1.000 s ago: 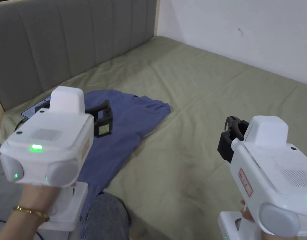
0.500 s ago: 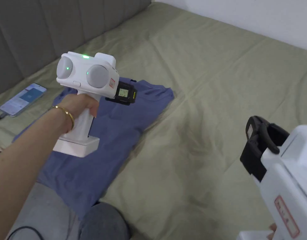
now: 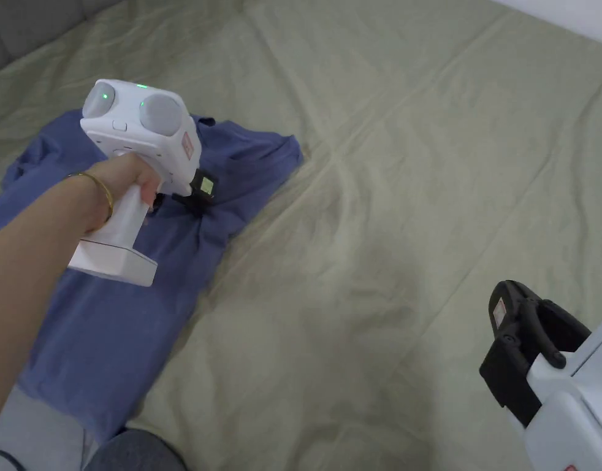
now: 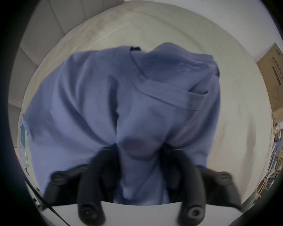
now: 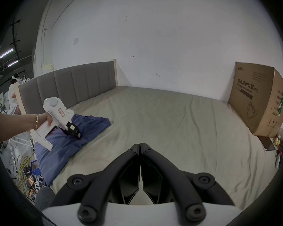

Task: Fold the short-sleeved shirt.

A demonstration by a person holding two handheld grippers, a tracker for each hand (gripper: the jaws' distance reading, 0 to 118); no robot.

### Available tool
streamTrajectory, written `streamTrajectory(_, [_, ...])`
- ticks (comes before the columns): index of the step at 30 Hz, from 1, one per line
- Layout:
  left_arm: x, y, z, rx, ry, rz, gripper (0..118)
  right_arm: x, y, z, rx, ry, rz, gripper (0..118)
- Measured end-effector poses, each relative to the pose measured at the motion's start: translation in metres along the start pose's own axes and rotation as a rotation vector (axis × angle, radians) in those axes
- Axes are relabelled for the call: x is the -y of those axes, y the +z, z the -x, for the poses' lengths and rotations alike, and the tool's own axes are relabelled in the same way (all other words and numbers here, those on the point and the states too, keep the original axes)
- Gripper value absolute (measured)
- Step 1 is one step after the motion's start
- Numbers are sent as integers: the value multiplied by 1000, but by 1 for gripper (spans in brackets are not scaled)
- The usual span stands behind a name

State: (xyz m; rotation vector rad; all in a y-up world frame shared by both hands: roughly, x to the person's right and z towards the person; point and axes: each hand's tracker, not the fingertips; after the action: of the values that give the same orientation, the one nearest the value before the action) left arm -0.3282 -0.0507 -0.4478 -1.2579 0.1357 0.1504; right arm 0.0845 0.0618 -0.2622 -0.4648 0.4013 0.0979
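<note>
The blue shirt lies rumpled at the near left edge of the bed, its lower part hanging over that edge. The left gripper has a bunch of the cloth between its jaws, which appear to press on it from both sides, at about the middle of the shirt's body rather than at a hem or shoulder. The right gripper hangs over bare sheet, well apart from the shirt, its jaws closed on nothing.

The risk I see lies in that mid-body pinch: lifting or dragging from there would likely gather the shirt into a peak and add creases instead of spreading it flat. With only one gripper engaged, the far sleeve may fold under itself. The overhanging part could also pull the whole garment off the bed if the grip slackens.

The shirt looks like thin, soft knit, limp and quick to wrinkle, with a darker collar band. The olive sheet is matte and lightly creased. Both grippers have hard white bodies with black jaws.
</note>
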Motion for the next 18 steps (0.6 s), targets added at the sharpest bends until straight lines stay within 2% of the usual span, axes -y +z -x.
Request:
streamTrajectory(1, [1,2,-1,-12,6,-9,13,1,0,-1,7,-6,5,0])
streamTrajectory(2, [3,8,-2,-43,25,-19,1,2,1,-2,10,-10,5,0])
streamTrajectory(9, [31,47,15,-31,220,-241,0,-5,34,-8,26,13,-45,0])
streamTrajectory(13, [53,104,26,67,316,-350,0,-10,62,-9,29,26,-98,0])
streamTrajectory(15, [66,139,28,76,334,-429,0,-10,76,-10,38,39,-116,0])
streamTrajectory(18, [82,197,30,36,293,-540,0,-10,99,-10,43,48,-143,0])
